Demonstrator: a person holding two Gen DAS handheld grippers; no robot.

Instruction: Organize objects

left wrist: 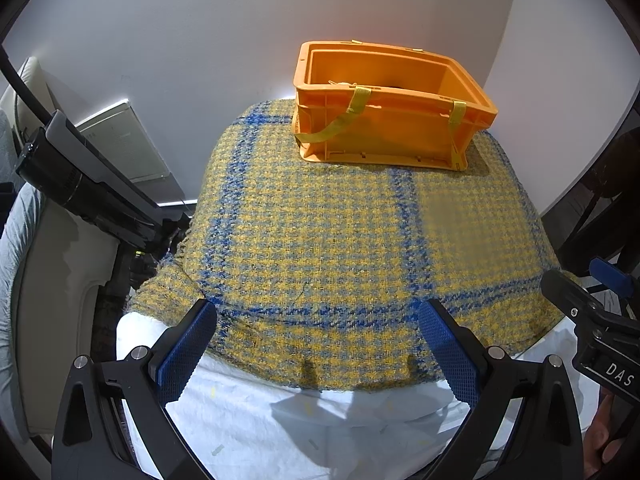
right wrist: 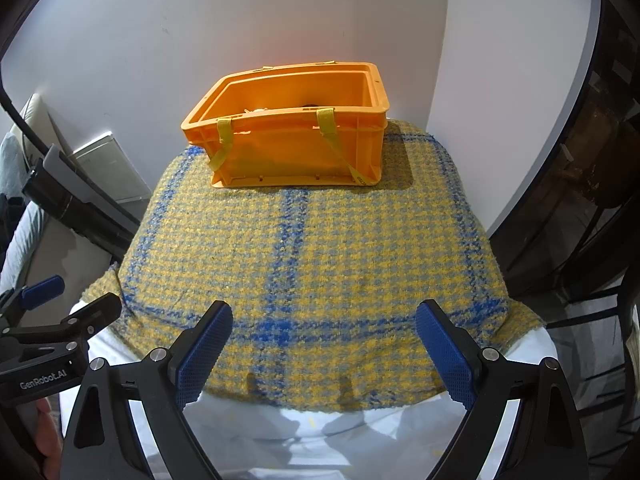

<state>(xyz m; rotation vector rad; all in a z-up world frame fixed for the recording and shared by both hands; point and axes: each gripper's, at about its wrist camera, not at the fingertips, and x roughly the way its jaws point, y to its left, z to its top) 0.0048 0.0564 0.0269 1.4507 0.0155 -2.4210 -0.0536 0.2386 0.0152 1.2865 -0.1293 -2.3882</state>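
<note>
Left tool sits spread wide on my feed, blue pads apart with nothing between them, hovering over the near edge of the counter. My right tool is spread the same way and also carries nothing. Each one shows in the other camera only as a black edge piece: the right tool at 3 o'clock in the left view, the left tool at 9 o'clock in the right view, both cut off by the frame.

I count one crate, orange plastic, open-topped, ribbed along its walls, standing upright at 12 o'clock on the far end of the counter, close to the white wall. Two yellow straps hang over its near rim and down the near side. Its inside is mostly hidden by that near wall; I can make out a pale bit and a dark bit just above the rim but cannot tell what they are.

A yellow, grey and blue checked cloth covers the counter under the crate. At 6 o'clock a white sheet shows below the cloth's edge, partly blocked by the tool arms.

At 9 o'clock in the left view a black and grey device leans across a pale cushion; I cannot identify it. Dark furniture at 3 o'clock in the right view is too dim to read.
</note>
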